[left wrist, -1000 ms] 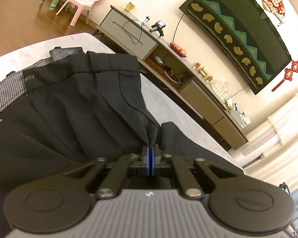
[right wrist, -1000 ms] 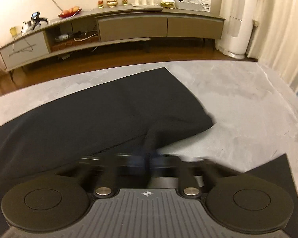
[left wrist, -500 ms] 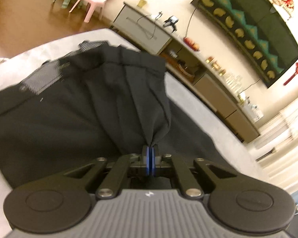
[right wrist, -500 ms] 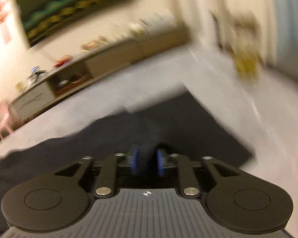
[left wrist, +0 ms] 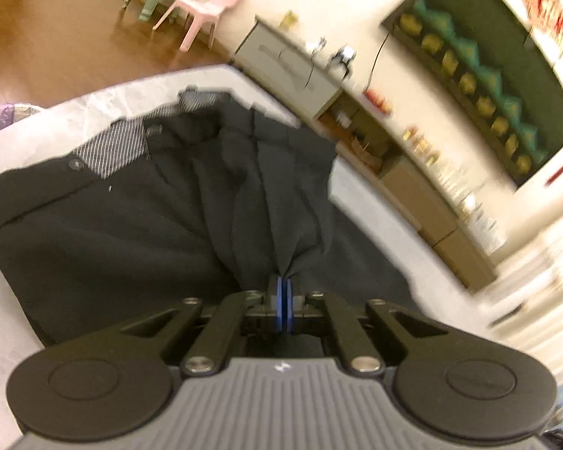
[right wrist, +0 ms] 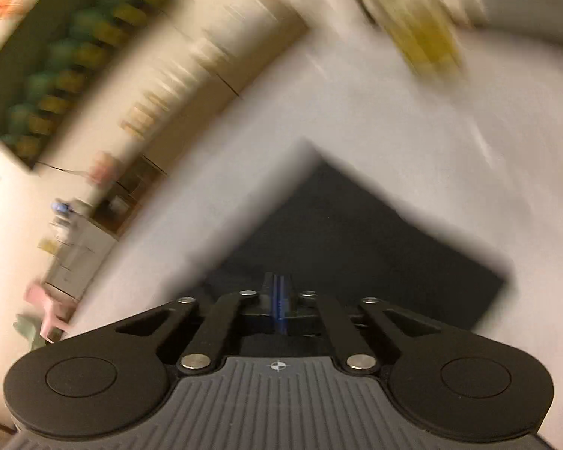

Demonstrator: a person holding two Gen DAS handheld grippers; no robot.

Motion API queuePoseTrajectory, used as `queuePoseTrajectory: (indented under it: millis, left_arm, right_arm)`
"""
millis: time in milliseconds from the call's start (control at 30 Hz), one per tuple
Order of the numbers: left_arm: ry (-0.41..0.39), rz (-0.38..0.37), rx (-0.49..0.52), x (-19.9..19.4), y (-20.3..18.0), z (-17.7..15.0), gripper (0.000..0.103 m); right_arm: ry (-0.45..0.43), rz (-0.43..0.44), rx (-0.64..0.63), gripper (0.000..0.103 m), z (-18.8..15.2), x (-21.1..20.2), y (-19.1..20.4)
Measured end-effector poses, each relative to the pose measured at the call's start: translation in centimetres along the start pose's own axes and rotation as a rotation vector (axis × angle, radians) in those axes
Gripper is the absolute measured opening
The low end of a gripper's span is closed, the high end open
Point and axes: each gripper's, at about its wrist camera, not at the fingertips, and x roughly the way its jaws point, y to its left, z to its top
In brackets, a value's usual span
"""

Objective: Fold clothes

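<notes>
Black trousers lie on the pale grey table, waistband with striped grey lining at the far end. My left gripper is shut on a pinch of the trouser cloth, which rises in taut folds from the waist to the jaws. My right gripper has its jaws together over a flat trouser leg end in a heavily blurred view; whether cloth is pinched between them does not show.
A long TV cabinet and a dark wall hanging stand beyond the table. Two small plastic chairs sit on the wooden floor at far left. A basket rim shows at the left edge.
My left gripper has lifted and pulled the pinched cloth back from the waistband. My right gripper has swung and tilted hard, its jaws closing fully; its view is now motion-blurred.
</notes>
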Motion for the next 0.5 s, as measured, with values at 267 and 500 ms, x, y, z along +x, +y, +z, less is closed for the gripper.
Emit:
queuePoseTrajectory:
  millis: [267, 500]
  left_arm:
    - [0.094, 0.03, 0.009, 0.2, 0.8, -1.7, 0.002]
    - [0.063, 0.017, 0.042, -0.3, 0.1, -1.4, 0.002]
  right_arm:
    - [0.047, -0.186, -0.209, 0.038, -2.8, -4.1, -0.6]
    - [0.076, -0.401, -0.362, 0.082, -6.2, -2.7, 0.1]
